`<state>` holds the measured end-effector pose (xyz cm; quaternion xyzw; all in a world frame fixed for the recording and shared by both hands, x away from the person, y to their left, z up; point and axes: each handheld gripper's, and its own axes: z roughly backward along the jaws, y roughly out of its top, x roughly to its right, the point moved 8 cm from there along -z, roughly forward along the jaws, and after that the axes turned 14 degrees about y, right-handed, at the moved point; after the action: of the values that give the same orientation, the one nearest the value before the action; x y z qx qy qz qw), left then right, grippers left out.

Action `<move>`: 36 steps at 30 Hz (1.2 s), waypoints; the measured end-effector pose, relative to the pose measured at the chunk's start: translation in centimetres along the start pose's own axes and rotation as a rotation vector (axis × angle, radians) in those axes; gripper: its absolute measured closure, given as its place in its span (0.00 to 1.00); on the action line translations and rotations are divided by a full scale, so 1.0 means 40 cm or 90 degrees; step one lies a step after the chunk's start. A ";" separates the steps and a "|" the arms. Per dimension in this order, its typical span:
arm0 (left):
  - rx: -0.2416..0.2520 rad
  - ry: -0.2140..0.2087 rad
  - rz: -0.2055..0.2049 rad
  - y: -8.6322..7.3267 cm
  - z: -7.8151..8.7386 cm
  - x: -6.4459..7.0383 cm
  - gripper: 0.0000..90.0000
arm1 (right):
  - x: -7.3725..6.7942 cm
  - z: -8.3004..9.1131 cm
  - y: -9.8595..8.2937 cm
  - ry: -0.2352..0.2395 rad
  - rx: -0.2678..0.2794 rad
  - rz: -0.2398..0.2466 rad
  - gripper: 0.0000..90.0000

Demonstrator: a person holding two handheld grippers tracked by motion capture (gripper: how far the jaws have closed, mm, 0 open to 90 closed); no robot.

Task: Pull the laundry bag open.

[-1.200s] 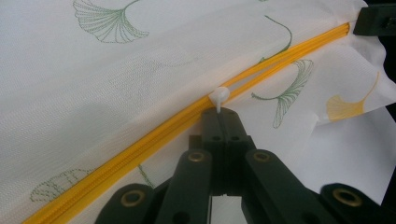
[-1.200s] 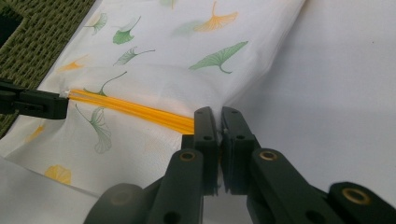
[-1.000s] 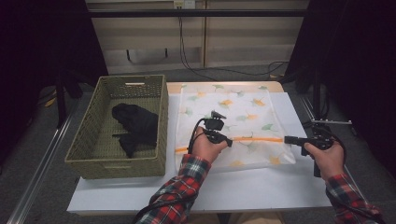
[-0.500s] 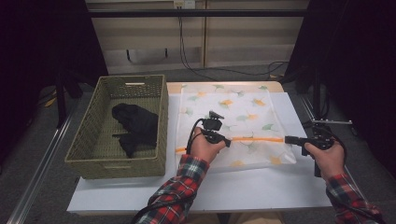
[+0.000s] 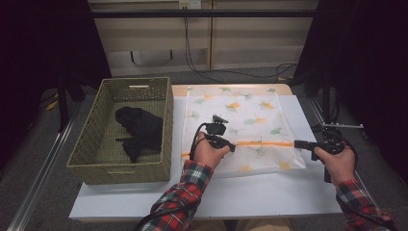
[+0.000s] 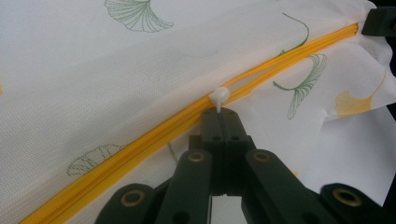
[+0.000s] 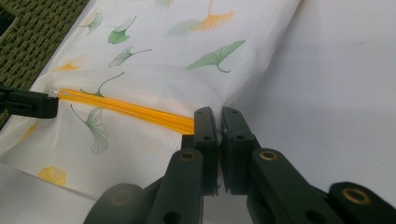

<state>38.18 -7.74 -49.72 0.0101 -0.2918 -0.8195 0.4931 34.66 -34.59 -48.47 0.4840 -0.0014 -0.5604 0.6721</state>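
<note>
A white mesh bag (image 5: pixel 240 115) printed with ginkgo leaves lies flat on the table, an orange zipper (image 5: pixel 264 143) running across its near part. My left gripper (image 5: pixel 233 146) is shut on the small white zipper pull (image 6: pixel 218 97), about midway along the zipper (image 6: pixel 140 140). The left gripper's tips (image 6: pixel 220 114) press together on the pull's tab. My right gripper (image 5: pixel 297 143) is shut on the bag's right edge at the zipper's end; its tips (image 7: pixel 218 116) pinch the fabric beside the orange zipper (image 7: pixel 130 109). Each gripper also sees the other: left gripper (image 7: pixel 28 103), right gripper (image 6: pixel 379 21).
A green woven basket (image 5: pixel 120 166) stands to the left of the bag and touches its edge, with a black garment (image 5: pixel 139 130) inside. The white table top (image 5: pixel 269 192) has bare room in front of the bag. Dark floor and cables lie beyond.
</note>
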 end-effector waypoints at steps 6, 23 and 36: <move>-0.001 -0.001 -0.003 -0.003 0.001 -0.004 1.00 | 0.000 0.000 0.001 -0.002 0.000 0.002 0.96; 0.001 -0.003 0.016 -0.007 0.002 -0.011 1.00 | 0.003 0.001 0.000 -0.009 -0.003 0.000 0.96; -0.008 -0.006 0.014 -0.018 0.011 -0.033 1.00 | 0.003 0.001 -0.001 -0.011 -0.003 0.000 0.96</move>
<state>38.15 -6.21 -50.05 0.0001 -0.2887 -0.8160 0.5009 34.66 -34.72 -48.54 0.4775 -0.0055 -0.5647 0.6731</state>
